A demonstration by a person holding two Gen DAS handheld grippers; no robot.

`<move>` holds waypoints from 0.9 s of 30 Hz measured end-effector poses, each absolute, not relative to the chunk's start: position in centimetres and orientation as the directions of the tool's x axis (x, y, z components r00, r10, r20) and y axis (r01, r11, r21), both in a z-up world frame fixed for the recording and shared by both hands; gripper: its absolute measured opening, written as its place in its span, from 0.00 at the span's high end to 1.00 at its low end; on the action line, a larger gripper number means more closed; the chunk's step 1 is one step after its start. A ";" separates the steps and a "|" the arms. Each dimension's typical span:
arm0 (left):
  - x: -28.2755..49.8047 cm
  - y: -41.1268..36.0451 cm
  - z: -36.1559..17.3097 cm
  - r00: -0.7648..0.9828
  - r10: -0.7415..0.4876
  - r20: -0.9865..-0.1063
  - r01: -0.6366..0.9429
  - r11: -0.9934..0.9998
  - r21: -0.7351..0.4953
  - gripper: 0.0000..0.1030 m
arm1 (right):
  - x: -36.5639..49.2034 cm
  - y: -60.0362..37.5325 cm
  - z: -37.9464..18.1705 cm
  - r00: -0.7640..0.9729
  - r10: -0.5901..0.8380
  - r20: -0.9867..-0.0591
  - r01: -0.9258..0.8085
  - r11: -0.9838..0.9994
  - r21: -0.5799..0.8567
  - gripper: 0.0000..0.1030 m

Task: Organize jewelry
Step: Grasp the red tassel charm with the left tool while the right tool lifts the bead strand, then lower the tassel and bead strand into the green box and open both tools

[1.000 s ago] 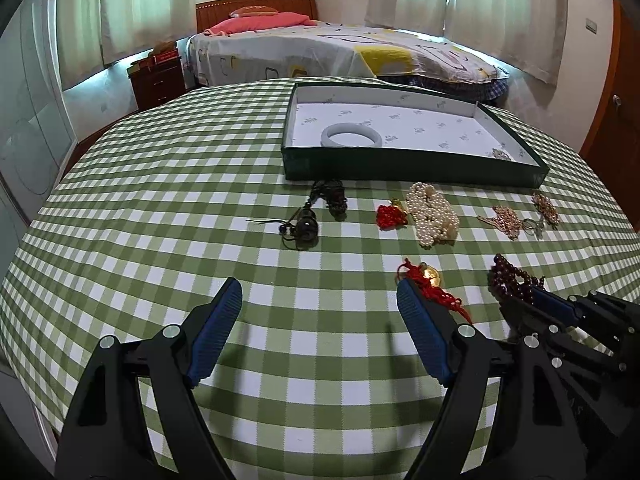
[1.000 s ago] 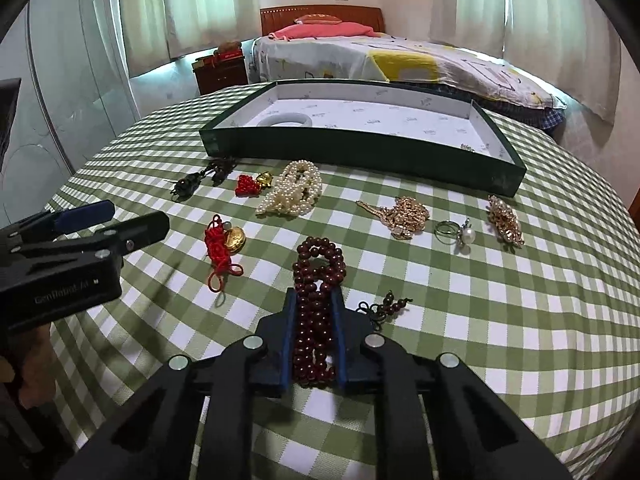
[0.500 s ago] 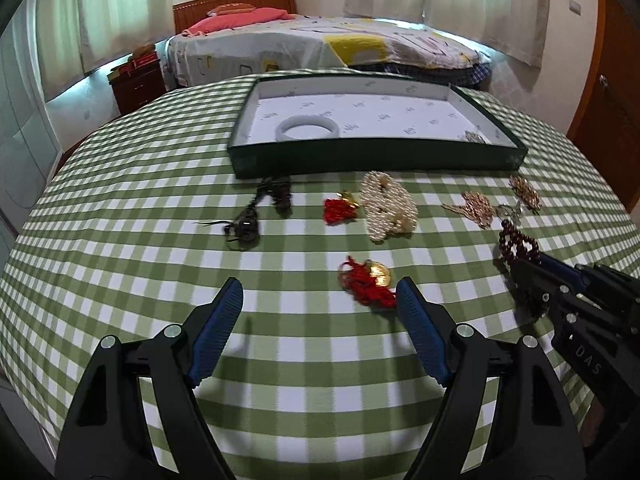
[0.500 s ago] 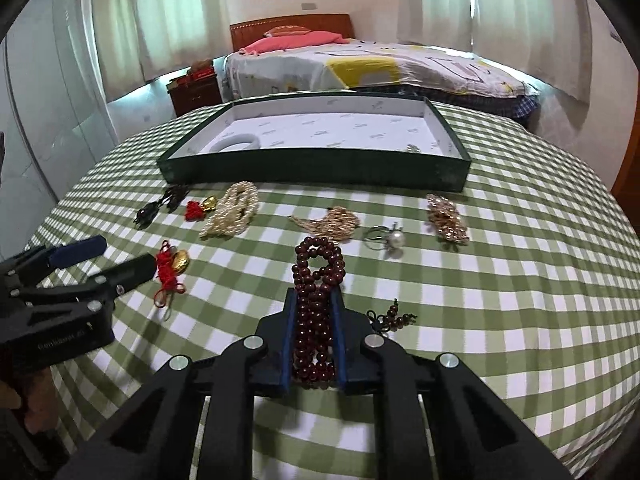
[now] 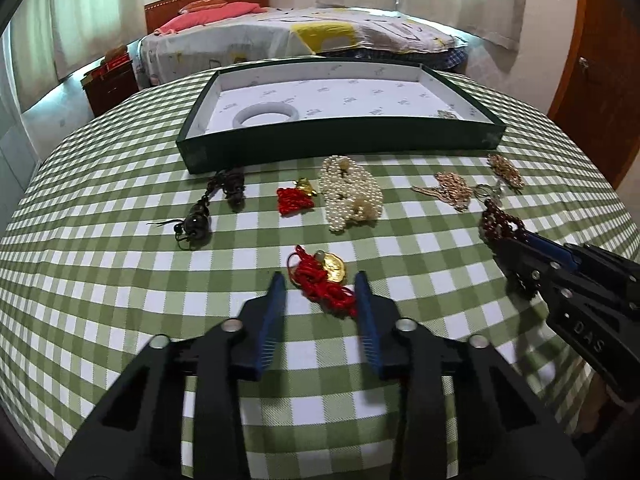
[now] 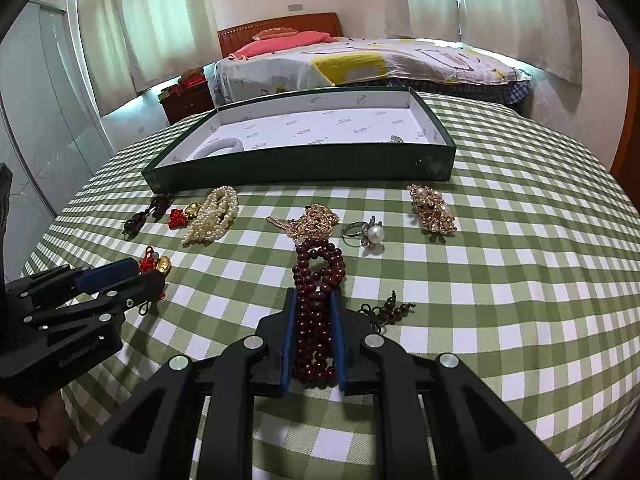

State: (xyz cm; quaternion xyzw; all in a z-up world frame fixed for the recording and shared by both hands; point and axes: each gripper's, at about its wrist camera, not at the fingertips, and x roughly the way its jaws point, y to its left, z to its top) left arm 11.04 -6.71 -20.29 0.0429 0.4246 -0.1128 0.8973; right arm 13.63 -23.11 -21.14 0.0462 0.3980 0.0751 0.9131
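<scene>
The left gripper [image 5: 320, 284] has just been closing around the red-cord charm [image 5: 322, 276] at twelve o'clock – not visibly pinched yet – while the right gripper [image 6: 314, 300] clamps the dark bead bracelet [image 6: 318, 276], both bound for the tray [image 5: 340, 142].

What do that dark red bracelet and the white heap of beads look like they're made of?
The bracelet looks like polished wood or dark stone: round, glossy, deep-red beads. The white heap looks like pearls, real or imitation: small cream beads with a soft sheen. The pictures can't settle which.

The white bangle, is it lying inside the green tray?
Yes, the white bangle lies on the white floor of the green tray, near its left end.
</scene>
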 end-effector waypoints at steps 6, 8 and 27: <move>10.9 -6.0 -20.3 0.600 -0.218 -0.770 0.246 0.966 -0.082 0.83 | 13.6 -23.1 -21.1 0.672 0.174 -0.720 -0.100 0.984 0.144 0.84; 10.8 -5.7 -20.3 0.599 -0.225 -0.769 0.245 0.965 -0.092 0.87 | 13.6 -23.1 -21.1 0.672 0.173 -0.720 -0.100 0.985 0.144 0.84; 9.9 -4.6 -17.8 0.676 -0.222 -0.702 0.234 0.969 -0.081 0.91 | 13.3 -23.2 -20.2 0.695 0.173 -0.698 -0.109 0.985 0.136 0.84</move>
